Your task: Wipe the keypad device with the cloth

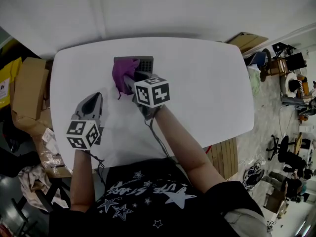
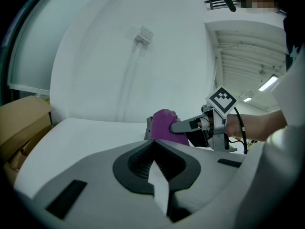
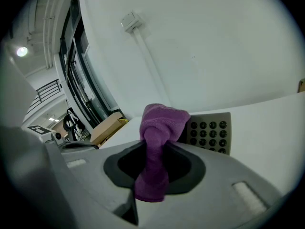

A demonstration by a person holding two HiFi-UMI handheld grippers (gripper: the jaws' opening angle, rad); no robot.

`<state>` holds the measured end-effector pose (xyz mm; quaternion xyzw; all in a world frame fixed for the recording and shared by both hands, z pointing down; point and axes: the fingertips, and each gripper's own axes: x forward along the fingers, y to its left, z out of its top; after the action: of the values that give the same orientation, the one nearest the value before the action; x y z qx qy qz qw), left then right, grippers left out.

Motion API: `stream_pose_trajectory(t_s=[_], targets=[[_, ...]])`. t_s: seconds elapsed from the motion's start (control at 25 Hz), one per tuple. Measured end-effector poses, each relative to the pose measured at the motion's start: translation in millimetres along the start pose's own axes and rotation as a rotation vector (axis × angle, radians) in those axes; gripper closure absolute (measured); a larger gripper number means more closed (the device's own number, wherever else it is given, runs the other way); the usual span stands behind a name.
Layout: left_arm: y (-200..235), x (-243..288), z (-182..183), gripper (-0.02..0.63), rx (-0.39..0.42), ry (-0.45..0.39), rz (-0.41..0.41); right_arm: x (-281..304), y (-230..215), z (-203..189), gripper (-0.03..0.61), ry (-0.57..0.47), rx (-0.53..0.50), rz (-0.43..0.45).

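Note:
A dark grey keypad device (image 1: pixel 140 62) lies on the white table (image 1: pixel 207 83), near its far side. A purple cloth (image 1: pixel 123 75) is bunched over the keypad's left part. My right gripper (image 1: pixel 129 84) is shut on that cloth and holds it at the keypad's near edge. In the right gripper view the cloth (image 3: pixel 157 142) sticks up from between the jaws, with the keypad's (image 3: pixel 212 130) round buttons just behind it. My left gripper (image 1: pixel 94 100) hovers to the near left, jaws together and holding nothing. Its view shows the cloth (image 2: pixel 164 125) and the right gripper (image 2: pixel 183 125) ahead.
Cardboard boxes (image 1: pixel 27 90) and crumpled wrapping stand off the table's left edge. A wooden pallet (image 1: pixel 227 157) leans by the near right corner. Office chairs (image 1: pixel 284 152) and clutter fill the floor at the right. A cable (image 1: pixel 158 137) trails from the right gripper.

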<state>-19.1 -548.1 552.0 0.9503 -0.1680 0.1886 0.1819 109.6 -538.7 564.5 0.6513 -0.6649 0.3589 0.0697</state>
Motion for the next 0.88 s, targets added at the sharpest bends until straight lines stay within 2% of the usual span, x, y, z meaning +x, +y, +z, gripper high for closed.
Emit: stream_pose_trajectory(t_s=[0.88], targets=[[-44,11,-2,0.607,0.046,0.031,-0.094,-72,-71,-17,0.479,-0.058,0.095,-0.174]])
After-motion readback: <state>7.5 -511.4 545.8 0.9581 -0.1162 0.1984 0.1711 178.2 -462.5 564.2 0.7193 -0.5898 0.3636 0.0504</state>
